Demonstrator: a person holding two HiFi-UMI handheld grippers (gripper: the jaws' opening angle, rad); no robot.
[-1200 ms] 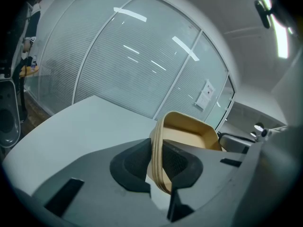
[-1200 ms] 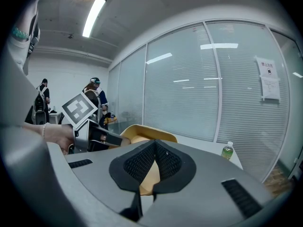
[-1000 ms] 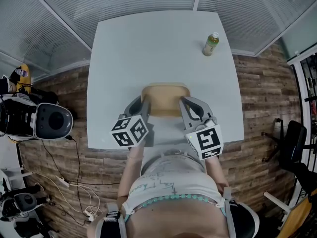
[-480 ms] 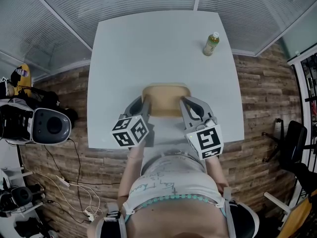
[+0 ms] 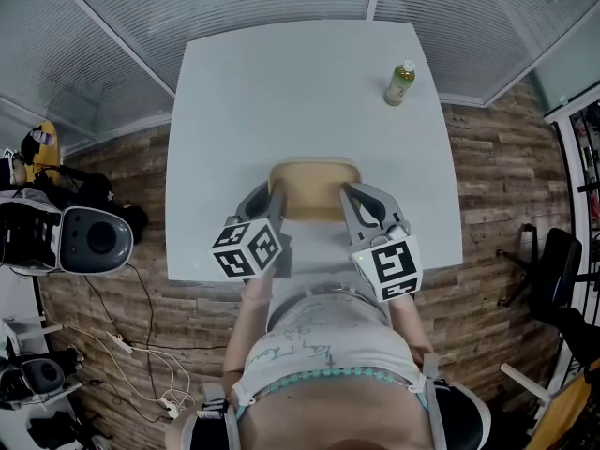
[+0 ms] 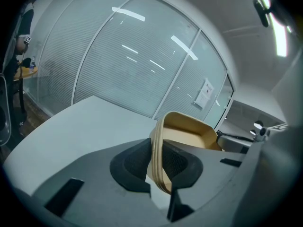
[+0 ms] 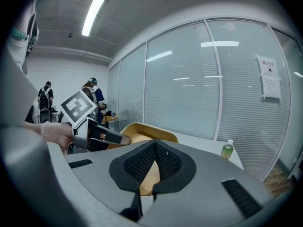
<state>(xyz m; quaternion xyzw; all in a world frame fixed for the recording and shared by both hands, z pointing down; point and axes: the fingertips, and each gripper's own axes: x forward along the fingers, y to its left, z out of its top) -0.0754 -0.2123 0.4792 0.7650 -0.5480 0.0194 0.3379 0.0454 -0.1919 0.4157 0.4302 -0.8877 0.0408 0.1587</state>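
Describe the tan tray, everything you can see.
The tray is tan, wood-like, a rounded rectangle with a raised rim, and looks empty. It is over the near middle of the white table. The left tool is clamped on its left rim, the right tool on its right rim. Whether it rests on the table can't be told.

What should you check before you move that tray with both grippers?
1. Left gripper shut on the tray's left rim: ok.
2. Right gripper shut on the tray's right rim: ok.
3. Nothing loose inside the tray: ok, it looks empty.
4. Bottle well away from the tray, near the table's far right corner: ok.
5. Tray lifted off the table or resting on it: cannot tell.
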